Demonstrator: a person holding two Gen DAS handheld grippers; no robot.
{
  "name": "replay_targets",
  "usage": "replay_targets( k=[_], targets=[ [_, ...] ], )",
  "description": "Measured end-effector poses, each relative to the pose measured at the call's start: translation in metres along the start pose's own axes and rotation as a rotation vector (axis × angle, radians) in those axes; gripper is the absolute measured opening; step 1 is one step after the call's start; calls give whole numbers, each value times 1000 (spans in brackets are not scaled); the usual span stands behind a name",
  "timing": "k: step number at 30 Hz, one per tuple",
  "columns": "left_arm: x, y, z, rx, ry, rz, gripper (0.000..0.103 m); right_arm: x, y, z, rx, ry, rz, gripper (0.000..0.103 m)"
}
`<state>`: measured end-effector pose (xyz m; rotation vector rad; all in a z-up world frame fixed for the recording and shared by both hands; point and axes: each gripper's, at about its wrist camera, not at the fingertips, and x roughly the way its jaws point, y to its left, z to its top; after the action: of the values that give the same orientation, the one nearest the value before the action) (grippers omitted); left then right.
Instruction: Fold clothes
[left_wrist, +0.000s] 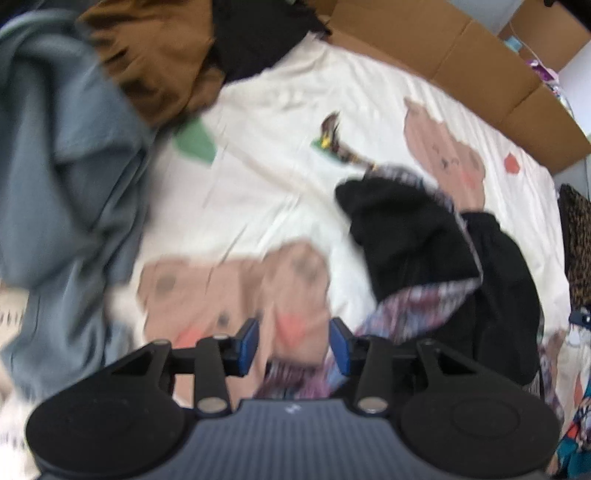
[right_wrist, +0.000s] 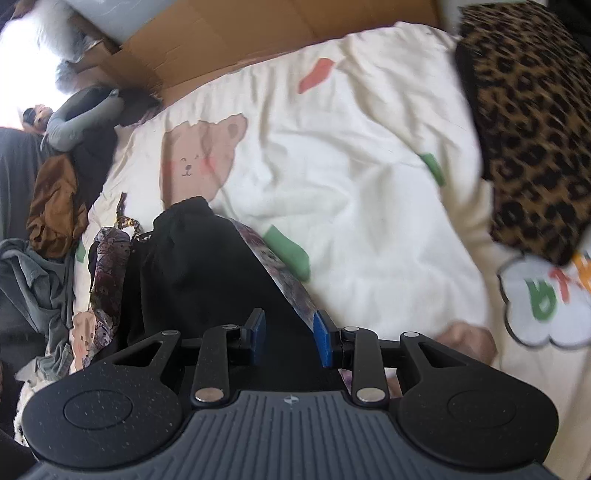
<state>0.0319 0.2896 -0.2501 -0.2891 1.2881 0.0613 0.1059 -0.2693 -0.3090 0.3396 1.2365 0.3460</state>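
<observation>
Black garment (right_wrist: 199, 266) bunched on bedsheet (right_wrist: 369, 192), patterned lining showing | my left gripper (left_wrist: 294, 345), right gripper (right_wrist: 289, 338): jaws parted, apparently empty, poised over its near edge.

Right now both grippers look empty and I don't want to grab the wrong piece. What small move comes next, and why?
Probably close the right gripper on the black garment. Its jaws stand open with that black cloth directly between and below them, while the left gripper, also open, sits over the bear-print sheet beside the garment's patterned lining. Contact depth is hard to judge.
</observation>
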Motion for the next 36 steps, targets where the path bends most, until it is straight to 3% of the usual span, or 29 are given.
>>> replay_targets(
  k=[9,18,22,30,36],
  targets=[
    [33,-46,68,14,-64,-14,46,36,22,29,-63,-4,38,33],
    [71,-61,115,-183,-42,17,46,73,38,47,-115,11,44,33],
    [86,-62,125,-294,4,21,46,85,43,47,-121,20,43,33],
    [106,-77,130,-377,111,24,44,92,49,45,-101,12,60,33],
    [115,-73,124,-517,153,5,37,92,51,50,-95,-11,71,33]
  ],
)
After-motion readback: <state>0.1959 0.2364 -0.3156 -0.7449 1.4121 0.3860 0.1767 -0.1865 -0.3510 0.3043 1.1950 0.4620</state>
